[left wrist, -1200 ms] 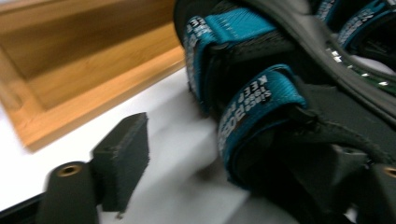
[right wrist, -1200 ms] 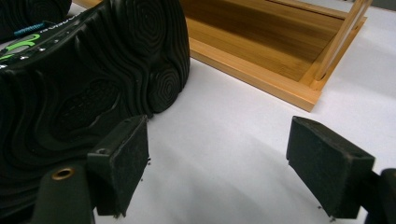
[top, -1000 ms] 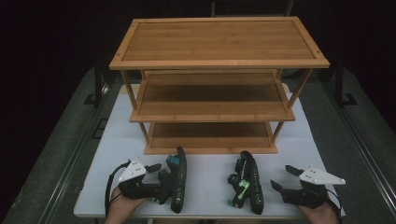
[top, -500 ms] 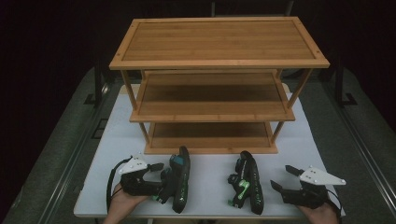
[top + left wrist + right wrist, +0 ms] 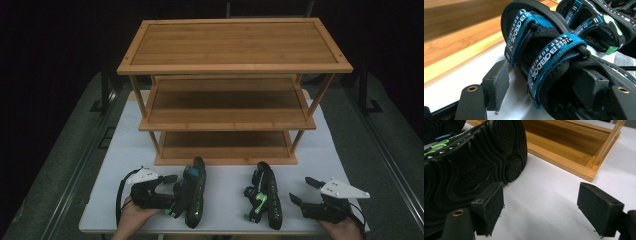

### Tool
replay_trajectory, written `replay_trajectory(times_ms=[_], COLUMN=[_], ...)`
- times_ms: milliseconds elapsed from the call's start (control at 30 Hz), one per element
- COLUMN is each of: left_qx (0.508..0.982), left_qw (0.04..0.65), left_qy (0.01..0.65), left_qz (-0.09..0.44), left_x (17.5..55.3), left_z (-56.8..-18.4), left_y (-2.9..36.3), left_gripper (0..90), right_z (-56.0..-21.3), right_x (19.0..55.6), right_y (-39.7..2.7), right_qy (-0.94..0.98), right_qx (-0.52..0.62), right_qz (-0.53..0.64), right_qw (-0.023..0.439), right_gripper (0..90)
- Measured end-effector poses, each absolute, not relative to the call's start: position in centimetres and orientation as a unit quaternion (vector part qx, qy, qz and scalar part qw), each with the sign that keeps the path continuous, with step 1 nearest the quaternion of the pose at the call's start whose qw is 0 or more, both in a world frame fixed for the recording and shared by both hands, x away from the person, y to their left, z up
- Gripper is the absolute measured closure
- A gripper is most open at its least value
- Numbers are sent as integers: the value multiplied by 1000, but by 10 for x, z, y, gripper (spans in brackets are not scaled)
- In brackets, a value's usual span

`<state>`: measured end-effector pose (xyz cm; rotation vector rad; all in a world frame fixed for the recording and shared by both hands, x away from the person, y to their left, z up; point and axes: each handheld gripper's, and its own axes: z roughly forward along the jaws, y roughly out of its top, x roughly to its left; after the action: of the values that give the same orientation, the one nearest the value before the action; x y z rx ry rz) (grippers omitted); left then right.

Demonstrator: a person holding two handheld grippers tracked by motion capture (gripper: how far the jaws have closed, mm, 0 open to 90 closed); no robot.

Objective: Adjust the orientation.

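The left gripper (image 5: 172, 187) lies low on the white table (image 5: 225, 182), its jaws standing fairly wide with the left sandal (image 5: 194, 192) between them; in the left gripper view one pad (image 5: 499, 82) stands clear of the blue straps on the outer side, while the other sits against the black footbed, so the sandal is straddled but not pinched. These jaws have just been opening, and against the earlier frames the gripper has pushed in closer, so the sandal now sits deeper between them. The right gripper (image 5: 305, 192) rests just beside the right sandal (image 5: 264, 195), its jaws spread wide over bare table with nothing held. Both sandals lie on their sides just in front of the bamboo rack (image 5: 225, 115).
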<state>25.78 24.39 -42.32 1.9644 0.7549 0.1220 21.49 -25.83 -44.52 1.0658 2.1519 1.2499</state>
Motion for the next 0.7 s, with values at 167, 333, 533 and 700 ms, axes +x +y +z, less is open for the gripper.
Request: replay_trajectory(times_ms=[167,333,533,700], left_qx=[808,808,807,807], left_qw=[496,497,498,498], left_qy=[315,315,315,315], left_qz=[44,39,38,38], left_x=[259,259,259,259], left_z=[-424,-424,-424,-424], left_y=[245,245,245,245], left_gripper=[319,335,335,337], right_z=[-445,-445,-445,-445], right_x=[215,215,215,215], right_y=[-258,-258,-258,-258], right_qy=[776,776,777,777], right_qx=[384,383,383,382], right_qz=[452,452,452,452], right_qw=[216,216,216,215], right_gripper=[209,209,209,210])
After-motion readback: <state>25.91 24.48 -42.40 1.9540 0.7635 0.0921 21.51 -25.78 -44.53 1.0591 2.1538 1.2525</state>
